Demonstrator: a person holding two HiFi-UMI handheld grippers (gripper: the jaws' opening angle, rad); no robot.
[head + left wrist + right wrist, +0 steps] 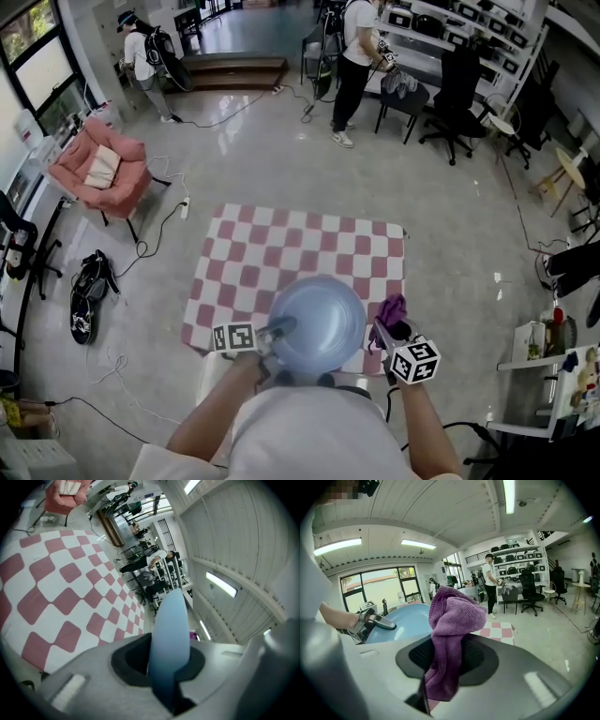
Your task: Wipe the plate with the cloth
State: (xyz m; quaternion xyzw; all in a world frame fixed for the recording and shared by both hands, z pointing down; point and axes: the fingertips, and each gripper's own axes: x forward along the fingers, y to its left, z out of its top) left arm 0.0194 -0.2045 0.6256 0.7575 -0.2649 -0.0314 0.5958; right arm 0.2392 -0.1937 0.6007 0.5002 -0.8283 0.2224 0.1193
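Observation:
A light blue plate (317, 323) is held up over the near edge of the checkered table, its face turned up toward my head. My left gripper (273, 330) is shut on the plate's left rim; in the left gripper view the plate (169, 639) stands edge-on between the jaws. My right gripper (380, 336) is shut on a purple cloth (391, 308), just right of the plate. In the right gripper view the cloth (449, 639) bunches up from the jaws, with the plate (404, 623) and the left gripper (375, 620) beyond it to the left.
The table (272, 253) carries a pink and white checkered cover. A pink armchair (98, 171) stands far left, cables and a bag (89, 286) lie on the floor. Two persons stand far off by shelves and office chairs (455, 94). A cart (553, 375) sits at the right.

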